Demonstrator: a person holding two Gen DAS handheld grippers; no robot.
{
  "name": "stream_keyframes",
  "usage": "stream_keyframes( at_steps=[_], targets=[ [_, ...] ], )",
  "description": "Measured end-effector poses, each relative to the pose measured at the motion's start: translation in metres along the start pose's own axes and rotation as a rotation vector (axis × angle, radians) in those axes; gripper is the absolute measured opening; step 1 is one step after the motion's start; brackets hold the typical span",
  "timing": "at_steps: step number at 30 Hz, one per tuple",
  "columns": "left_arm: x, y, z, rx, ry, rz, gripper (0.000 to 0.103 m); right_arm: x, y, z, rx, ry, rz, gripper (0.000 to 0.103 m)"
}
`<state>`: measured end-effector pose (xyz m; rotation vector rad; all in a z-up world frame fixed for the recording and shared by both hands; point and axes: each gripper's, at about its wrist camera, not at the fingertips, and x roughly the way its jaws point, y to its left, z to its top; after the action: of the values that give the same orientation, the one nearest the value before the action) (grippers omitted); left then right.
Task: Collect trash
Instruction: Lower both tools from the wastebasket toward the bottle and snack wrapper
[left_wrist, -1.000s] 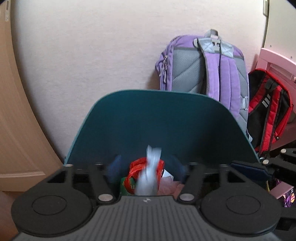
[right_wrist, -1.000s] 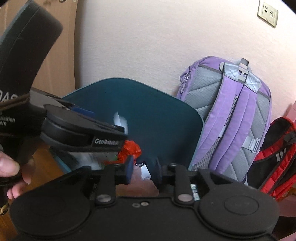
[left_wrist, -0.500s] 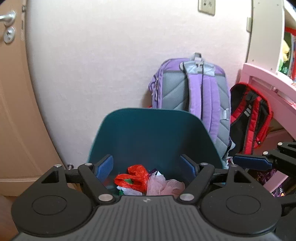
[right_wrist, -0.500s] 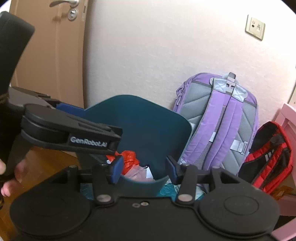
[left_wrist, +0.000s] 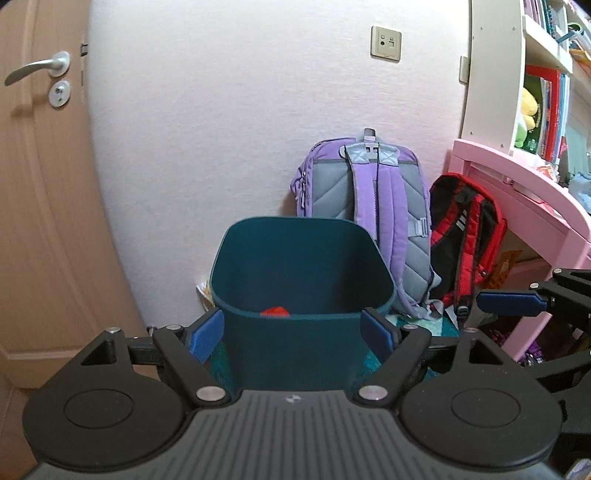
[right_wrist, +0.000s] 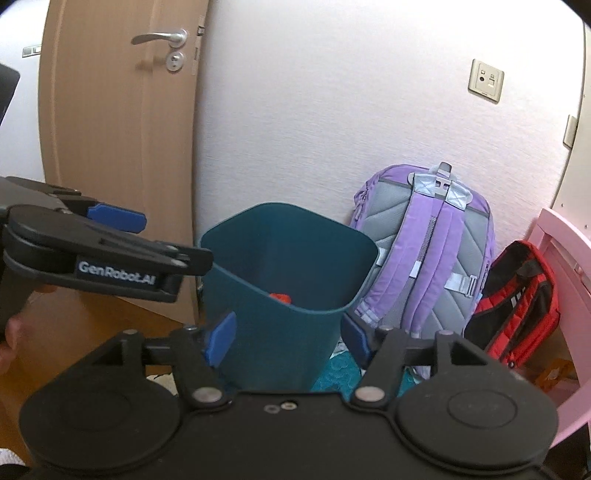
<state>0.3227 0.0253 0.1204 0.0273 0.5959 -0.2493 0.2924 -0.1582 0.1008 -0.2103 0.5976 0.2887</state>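
Both tools, left (left_wrist: 293, 334) and right (right_wrist: 286, 338), spread wide, empty. Bin (left_wrist: 301, 291) by wall, red trash (left_wrist: 274, 312) already inside. Drop looks done; further litter not visible.

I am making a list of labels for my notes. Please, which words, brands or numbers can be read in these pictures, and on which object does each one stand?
"GenRobot.AI": white letters on the side of the left gripper, seen from the right wrist view.
Book covers on the shelf: print too small and blurred to read.
Wall socket: no readable marking.
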Motion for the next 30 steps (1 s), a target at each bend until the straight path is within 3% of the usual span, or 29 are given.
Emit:
stream_keyframes(
  at_steps=[2,9,17,21,30],
  targets=[
    [-0.01,0.001,-0.008,-0.004,0.002,-0.003,0.081,-0.009,0.005,-0.007,0.002,-0.001,0.005,0.064],
    [-0.041,0.0,-0.042,0.01,0.004,-0.001,0.085,-0.034,0.018,-0.035,0.04,-0.006,0.046,0.081],
    [-0.051,0.002,-0.096,0.036,0.02,0.013,0.09,-0.034,0.027,-0.079,0.07,0.025,0.092,0.094],
    [-0.043,0.006,-0.126,0.044,0.032,0.015,0.102,-0.018,0.03,-0.107,0.083,0.053,0.093,0.102],
    [0.018,0.021,-0.203,0.016,0.116,-0.034,0.103,0.057,0.031,-0.189,0.173,0.17,0.084,0.103]
  ],
)
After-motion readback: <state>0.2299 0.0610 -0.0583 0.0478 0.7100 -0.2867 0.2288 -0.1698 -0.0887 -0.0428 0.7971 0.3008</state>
